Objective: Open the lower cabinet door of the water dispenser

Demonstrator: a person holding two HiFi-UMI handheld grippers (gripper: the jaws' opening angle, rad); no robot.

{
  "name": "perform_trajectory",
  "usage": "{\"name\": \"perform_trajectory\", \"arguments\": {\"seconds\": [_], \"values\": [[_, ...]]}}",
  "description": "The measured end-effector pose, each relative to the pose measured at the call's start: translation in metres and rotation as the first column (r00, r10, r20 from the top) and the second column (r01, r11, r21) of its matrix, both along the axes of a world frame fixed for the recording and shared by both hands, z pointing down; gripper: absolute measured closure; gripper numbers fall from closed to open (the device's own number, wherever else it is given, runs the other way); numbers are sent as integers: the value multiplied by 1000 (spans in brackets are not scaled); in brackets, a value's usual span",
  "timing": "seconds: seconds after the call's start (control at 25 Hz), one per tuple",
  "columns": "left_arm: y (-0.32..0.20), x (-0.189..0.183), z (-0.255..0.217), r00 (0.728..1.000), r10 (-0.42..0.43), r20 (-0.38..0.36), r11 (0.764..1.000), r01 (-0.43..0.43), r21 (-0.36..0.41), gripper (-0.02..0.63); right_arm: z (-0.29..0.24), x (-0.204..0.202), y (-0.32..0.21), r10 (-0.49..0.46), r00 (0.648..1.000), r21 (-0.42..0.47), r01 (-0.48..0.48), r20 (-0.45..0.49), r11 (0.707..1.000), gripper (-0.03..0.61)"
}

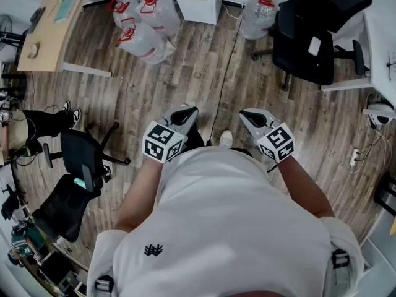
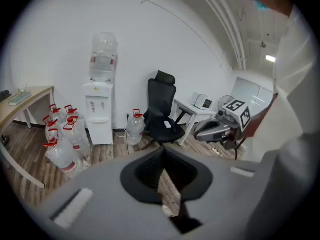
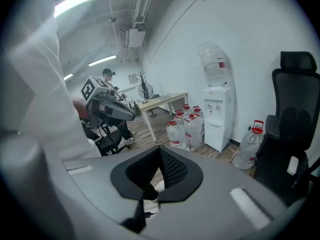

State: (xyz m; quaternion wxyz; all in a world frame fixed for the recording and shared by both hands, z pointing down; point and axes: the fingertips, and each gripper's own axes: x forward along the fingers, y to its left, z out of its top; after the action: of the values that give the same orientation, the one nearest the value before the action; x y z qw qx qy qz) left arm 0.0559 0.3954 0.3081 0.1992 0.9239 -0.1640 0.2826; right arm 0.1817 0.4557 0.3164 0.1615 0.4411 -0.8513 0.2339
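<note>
Standing on grey-brown wood plank floor (image 1: pixel 185 85), both claws out in front of my white shirt, angled down. My left claw (image 1: pixel 187 112) sits at lower centre of the head view, clenched: in its own view the two black ribbed jaws meet at the tips with nothing between them. My right claw (image 1: pixel 252 114), just right of centre in the head view, is clenched too, its jaws pressed together and empty. The two claws are near each other, not touching. White water dispenser (image 2: pixel 99 116) with an upturned clear bottle on top stands against the white wall, left of centre in the left gripper view and right of centre in the right gripper view, well apart from both claws. Its lower cabinet door (image 2: pixel 100 132) is shut, flush with the body. Cluster of clear water jugs with red caps (image 2: pixel 65 136) to its left in the frame; single clear jug with a red handle (image 2: pixel 135 127) to its right, then a black mesh office chair (image 2: pixel 162 111). Light wooden desk (image 1: pixel 55 23) at upper left of the head view
</note>
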Motion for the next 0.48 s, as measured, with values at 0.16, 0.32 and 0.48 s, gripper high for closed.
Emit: {"name": "perform_trajectory", "arguments": {"seconds": [0.16,0.32,0.48], "values": [[-30,-14,10,1000,-3,-15,1000,3,-31,558,6,-11,-29,19,1000,-7,-19,-14,1000,578],[-80,-24,12,999,32,-26,999,-33,-34,558,7,-24,-76,46,998,-20,-47,-39,999,578],[-136,-37,8,996,75,-43,996,-77,-35,558,9,-38,-133,53,995,-45,-57,-86,997,578]]}}
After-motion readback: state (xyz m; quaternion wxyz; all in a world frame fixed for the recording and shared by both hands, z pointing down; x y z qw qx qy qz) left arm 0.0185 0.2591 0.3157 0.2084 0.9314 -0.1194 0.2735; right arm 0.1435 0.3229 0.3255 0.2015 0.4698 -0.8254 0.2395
